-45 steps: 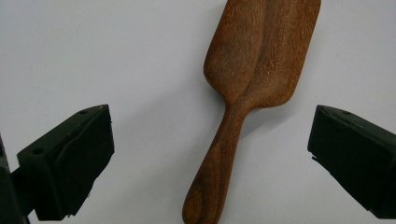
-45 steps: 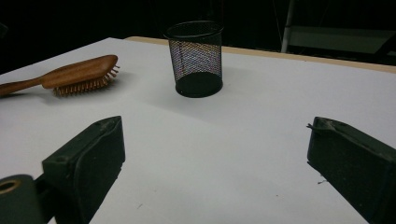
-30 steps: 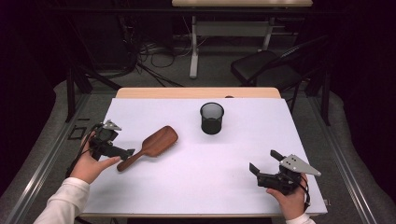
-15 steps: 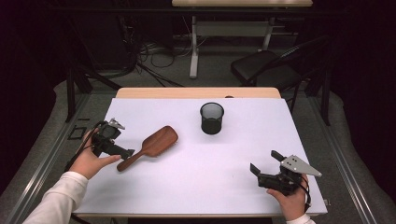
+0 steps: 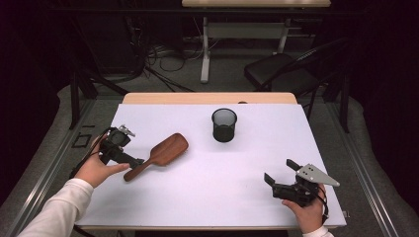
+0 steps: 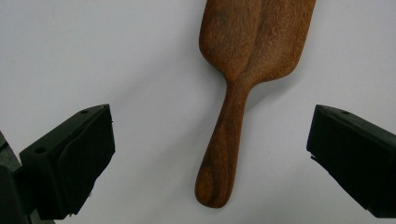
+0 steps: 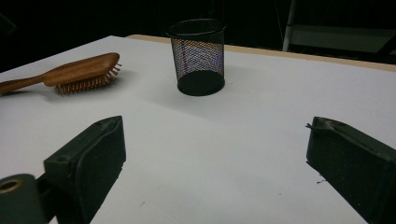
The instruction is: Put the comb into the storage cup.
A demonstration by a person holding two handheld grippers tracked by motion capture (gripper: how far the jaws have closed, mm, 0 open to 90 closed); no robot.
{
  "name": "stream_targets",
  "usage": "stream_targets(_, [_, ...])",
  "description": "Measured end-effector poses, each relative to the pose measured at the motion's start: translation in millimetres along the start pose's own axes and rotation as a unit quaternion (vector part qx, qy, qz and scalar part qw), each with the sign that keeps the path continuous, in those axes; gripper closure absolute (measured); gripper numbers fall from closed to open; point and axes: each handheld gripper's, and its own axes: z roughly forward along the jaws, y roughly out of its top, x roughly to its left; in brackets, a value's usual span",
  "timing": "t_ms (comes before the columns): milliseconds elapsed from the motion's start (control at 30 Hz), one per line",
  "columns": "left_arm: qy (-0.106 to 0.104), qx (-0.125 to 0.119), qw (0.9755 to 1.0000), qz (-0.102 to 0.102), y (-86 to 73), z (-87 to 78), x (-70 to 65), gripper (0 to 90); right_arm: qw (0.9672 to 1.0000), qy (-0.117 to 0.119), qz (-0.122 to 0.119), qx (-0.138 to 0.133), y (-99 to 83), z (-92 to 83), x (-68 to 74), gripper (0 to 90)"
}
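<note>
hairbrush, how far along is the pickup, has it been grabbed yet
Nothing looks done yet: the wooden hairbrush lies bristles down on the white table, apart from the mesh cup. In hand: the left gripper is open, its jaws standing either side of the handle without touching it. Left to do: close on the handle and lift. The right gripper rests open near the table's front right corner.

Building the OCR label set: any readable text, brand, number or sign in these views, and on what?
None readable. The wooden hairbrush, the black mesh cup, the white table, the left gripper and the right gripper all show bare surfaces with no print.
</note>
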Motion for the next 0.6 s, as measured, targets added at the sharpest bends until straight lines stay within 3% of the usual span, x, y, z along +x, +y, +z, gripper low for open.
stream_targets(300, [0.006, 0.012, 0.9998, 0.017, 1.0, 7.8, -4.6, 1.1, 1.0000, 0.001, -0.002, -0.001, -0.3, 0.6, -0.4, 4.6])
stream_targets(600, [0.002, 0.022, 0.9983, 0.054, 2.5, 18.3, -14.1, 5.5, 1.0000, 0.002, -0.002, 0.001, -0.3, 0.5, -0.2, 4.7])
